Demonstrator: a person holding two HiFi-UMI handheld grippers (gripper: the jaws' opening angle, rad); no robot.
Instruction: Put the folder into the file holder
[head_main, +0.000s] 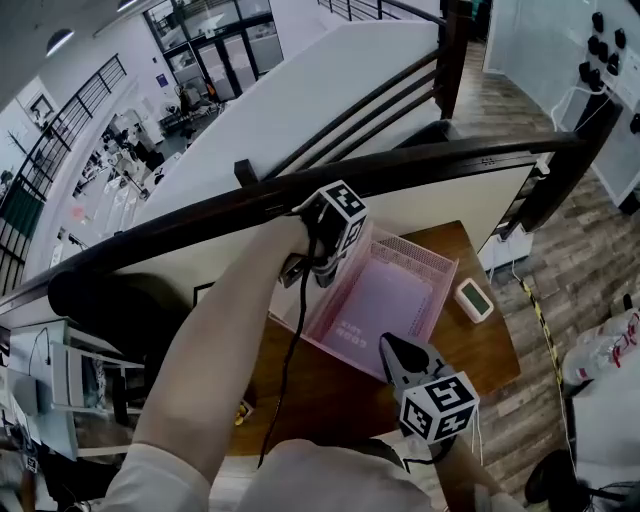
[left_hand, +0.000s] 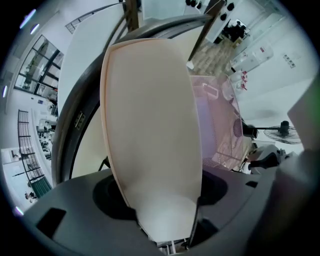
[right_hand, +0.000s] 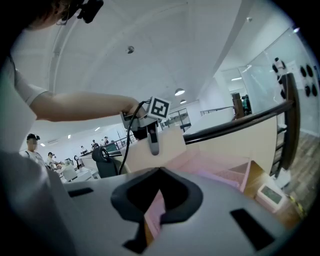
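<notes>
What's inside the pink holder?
The holder shows a bare pale floor with faint print. Its far left corner is covered by the left hand-held gripper, which holds the folder.

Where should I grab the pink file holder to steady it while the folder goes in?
On the file holder, pinch the near wall from the person's side, jaws straddling its rim: it is thin and upright, and the left gripper holds the folder at the far end. The right gripper is already there.
</notes>
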